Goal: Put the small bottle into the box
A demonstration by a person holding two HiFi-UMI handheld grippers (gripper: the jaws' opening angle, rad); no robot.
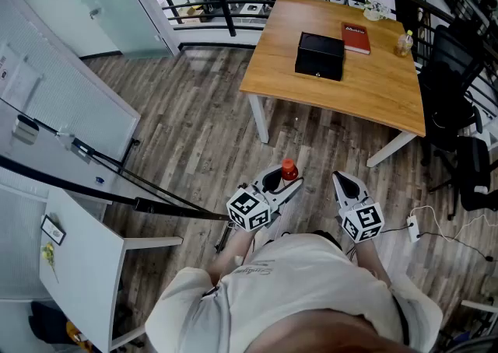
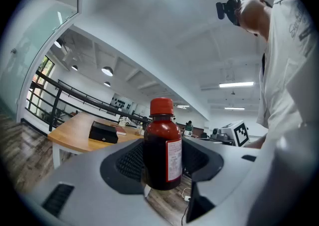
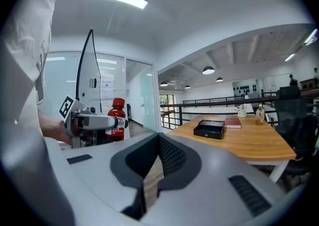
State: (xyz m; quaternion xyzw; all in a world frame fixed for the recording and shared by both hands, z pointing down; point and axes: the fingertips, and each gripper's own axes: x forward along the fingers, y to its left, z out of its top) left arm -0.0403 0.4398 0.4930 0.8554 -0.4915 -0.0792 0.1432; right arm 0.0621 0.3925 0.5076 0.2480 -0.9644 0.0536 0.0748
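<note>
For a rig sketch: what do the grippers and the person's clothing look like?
The left gripper and right gripper have light-grey shells, black ribbed fingers, and each a cube of black-and-white square markers. The person wears a white short-sleeved T-shirt.

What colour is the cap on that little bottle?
Red. The cap of the small bottle shows best in the left gripper view.

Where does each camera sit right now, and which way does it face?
Head view: head-mounted, looking steeply down; left gripper, right gripper, shirt show.
Left gripper view: on that gripper, facing the table past the small bottle its jaws grip; shirt right.
Right gripper view: on that gripper, facing the table; jaws shut, empty.
Shared: all show the black box.
</note>
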